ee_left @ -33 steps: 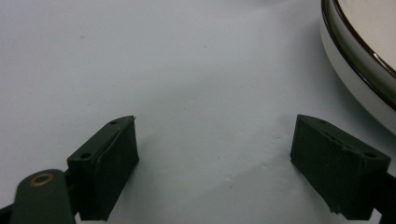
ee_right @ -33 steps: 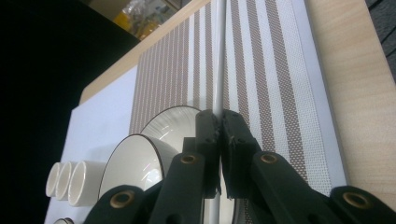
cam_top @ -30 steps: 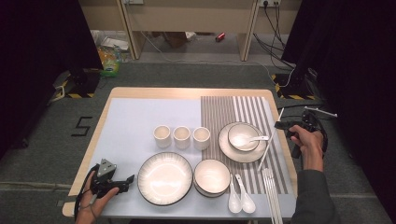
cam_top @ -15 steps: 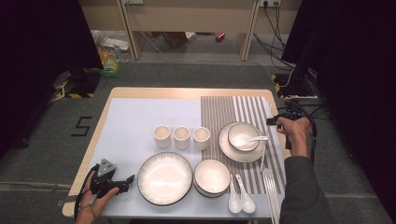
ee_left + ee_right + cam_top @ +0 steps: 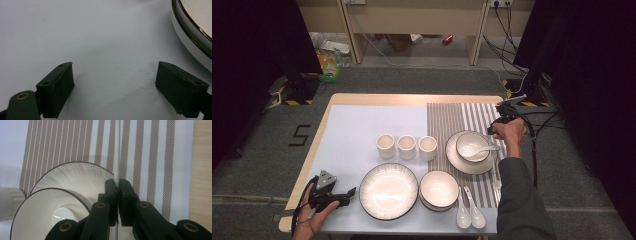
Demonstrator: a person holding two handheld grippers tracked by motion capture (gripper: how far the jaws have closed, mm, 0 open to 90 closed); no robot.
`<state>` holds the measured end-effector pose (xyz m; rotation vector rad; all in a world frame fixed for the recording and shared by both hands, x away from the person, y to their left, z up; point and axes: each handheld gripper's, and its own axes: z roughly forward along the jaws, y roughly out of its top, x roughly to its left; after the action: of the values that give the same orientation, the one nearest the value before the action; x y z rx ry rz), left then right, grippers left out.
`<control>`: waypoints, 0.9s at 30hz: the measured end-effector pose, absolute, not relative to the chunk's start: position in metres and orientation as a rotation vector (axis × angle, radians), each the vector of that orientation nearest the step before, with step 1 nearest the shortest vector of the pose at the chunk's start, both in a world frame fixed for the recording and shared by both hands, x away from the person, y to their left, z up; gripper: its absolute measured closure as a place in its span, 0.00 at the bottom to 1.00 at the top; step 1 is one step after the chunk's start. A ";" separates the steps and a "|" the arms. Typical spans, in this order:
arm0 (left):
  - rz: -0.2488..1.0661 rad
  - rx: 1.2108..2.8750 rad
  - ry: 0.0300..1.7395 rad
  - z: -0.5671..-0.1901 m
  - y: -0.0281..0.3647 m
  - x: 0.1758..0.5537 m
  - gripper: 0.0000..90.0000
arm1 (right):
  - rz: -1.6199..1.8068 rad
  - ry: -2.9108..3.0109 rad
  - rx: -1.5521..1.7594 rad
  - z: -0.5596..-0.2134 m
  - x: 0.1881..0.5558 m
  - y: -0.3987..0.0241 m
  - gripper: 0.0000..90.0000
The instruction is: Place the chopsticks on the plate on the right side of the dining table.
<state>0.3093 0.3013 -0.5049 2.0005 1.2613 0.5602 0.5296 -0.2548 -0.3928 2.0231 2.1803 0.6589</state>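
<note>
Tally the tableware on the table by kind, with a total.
Cups: 3
Plates: 2
Bowls: 2
Spoons: 3
Chopstick, held in the right gripper: 1
Total: 11

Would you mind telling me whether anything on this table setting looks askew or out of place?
One thing: a single pale chopstick is clamped in the shut right gripper above the striped placemat, away from the others lying beside the spoons. The cups, bowls and plates sit upright; nothing spilled.
</note>
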 end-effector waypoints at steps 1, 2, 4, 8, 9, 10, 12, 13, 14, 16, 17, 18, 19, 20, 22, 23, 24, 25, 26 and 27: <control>0.561 2.000 1.260 -0.505 0.301 0.309 0.16 | 0.646 2.184 2.026 -0.394 0.531 -0.253 0.96; 0.560 1.999 1.261 -0.505 0.301 0.309 0.16 | 0.633 2.186 2.028 -0.395 0.532 -0.251 0.96; 0.561 2.001 1.261 -0.505 0.301 0.309 0.16 | 0.608 2.199 2.021 -0.398 0.535 -0.249 0.96; 0.561 2.001 1.260 -0.505 0.301 0.309 0.16 | 0.579 2.213 2.030 -0.401 0.539 -0.245 0.96; 0.560 2.000 1.261 -0.505 0.301 0.309 0.16 | 0.579 2.219 2.021 -0.403 0.540 -0.246 0.96; 0.561 2.000 1.260 -0.505 0.301 0.309 0.16 | 0.574 2.215 2.030 -0.404 0.541 -0.245 0.96; 0.561 2.000 1.261 -0.505 0.301 0.309 0.16 | 0.570 2.227 2.021 -0.406 0.543 -0.245 0.96; 0.561 2.000 1.261 -0.505 0.301 0.309 0.16 | 0.566 2.230 2.022 -0.406 0.544 -0.245 0.96; 0.561 2.001 1.260 -0.505 0.301 0.309 0.16 | 0.561 2.235 2.024 -0.407 0.545 -0.245 0.96; 0.561 2.001 1.260 -0.505 0.301 0.309 0.16 | 0.553 2.243 2.027 -0.409 0.547 -0.244 0.96; 0.561 2.001 1.261 -0.505 0.301 0.309 0.16 | 0.554 2.248 2.022 -0.410 0.548 -0.244 0.96; 0.561 2.000 1.260 -0.505 0.301 0.309 0.16 | 0.553 2.254 2.021 -0.411 0.548 -0.244 0.96; 0.561 1.999 1.260 -0.505 0.301 0.309 0.16 | 0.545 2.252 2.034 -0.412 0.549 -0.243 0.96; 0.560 1.999 1.260 -0.505 0.301 0.309 0.16 | 0.544 2.262 2.027 -0.413 0.550 -0.243 0.96; 0.561 1.999 1.260 -0.505 0.301 0.309 0.16 | 0.546 2.265 2.028 -0.416 0.551 -0.243 0.96; 0.561 1.999 1.261 -0.505 0.301 0.309 0.16 | 0.544 2.263 2.038 -0.418 0.551 -0.242 0.96; 0.561 2.000 1.261 -0.505 0.301 0.309 0.16 | 0.537 2.264 2.041 -0.419 0.551 -0.242 0.96; 0.561 2.000 1.261 -0.505 0.301 0.309 0.16 | 0.536 2.264 2.043 -0.420 0.551 -0.242 0.96; 0.561 1.999 1.261 -0.505 0.301 0.309 0.16 | 0.534 2.270 2.041 -0.421 0.552 -0.242 0.96; 0.561 2.001 1.260 -0.505 0.301 0.309 0.16 | 0.538 2.272 2.036 -0.422 0.552 -0.242 0.96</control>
<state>0.3093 0.3012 -0.5050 2.0007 1.2605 0.5613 0.5520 -0.2422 -0.4219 2.0364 2.2723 0.5381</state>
